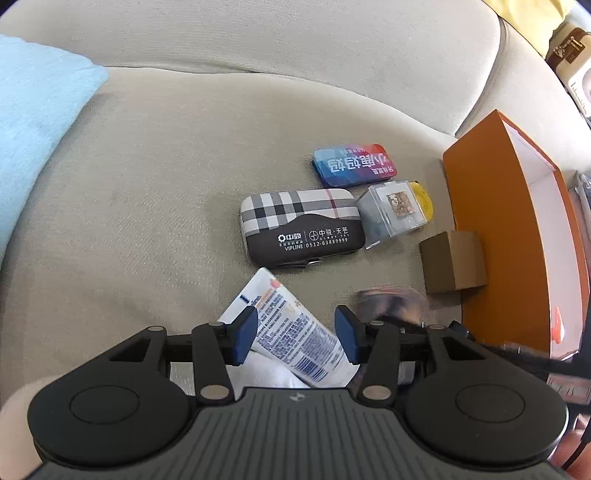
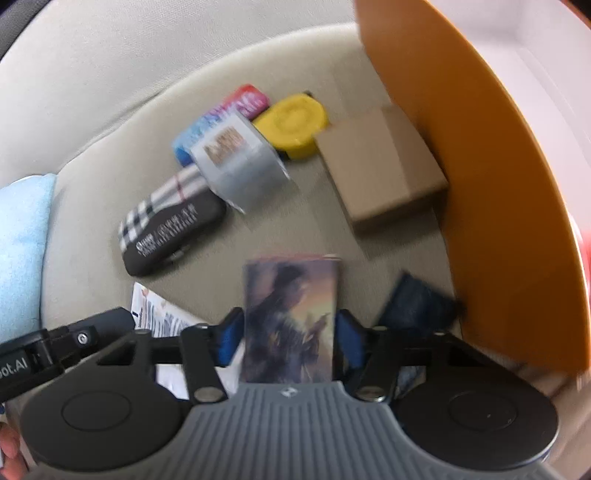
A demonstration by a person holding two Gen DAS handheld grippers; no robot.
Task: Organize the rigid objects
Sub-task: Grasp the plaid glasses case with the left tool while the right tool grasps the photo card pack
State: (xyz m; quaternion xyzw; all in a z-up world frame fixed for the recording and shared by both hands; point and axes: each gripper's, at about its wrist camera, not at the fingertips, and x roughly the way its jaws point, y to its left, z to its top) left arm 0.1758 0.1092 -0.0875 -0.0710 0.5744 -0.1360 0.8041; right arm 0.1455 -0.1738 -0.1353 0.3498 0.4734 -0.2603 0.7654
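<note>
Small objects lie on a beige sofa seat (image 1: 147, 192). My left gripper (image 1: 295, 338) is open above a white tube (image 1: 291, 332), with a blue pad on each side of it. My right gripper (image 2: 290, 338) is shut on a flat picture box (image 2: 291, 317) and holds it above the seat; the same box shows blurred in the left wrist view (image 1: 388, 299). Beyond lie a plaid case (image 1: 301, 225), a blue-red tin (image 1: 351, 164), a clear cube (image 1: 391, 214), a yellow tape measure (image 2: 293, 123) and a brown carton (image 1: 452, 260).
An open orange box (image 1: 491, 236) with a white inside stands at the right, against the carton. A light blue towel (image 1: 33, 122) lies on the left. The sofa back (image 1: 258, 33) rises behind. A dark blue item (image 2: 417, 302) lies by the orange box.
</note>
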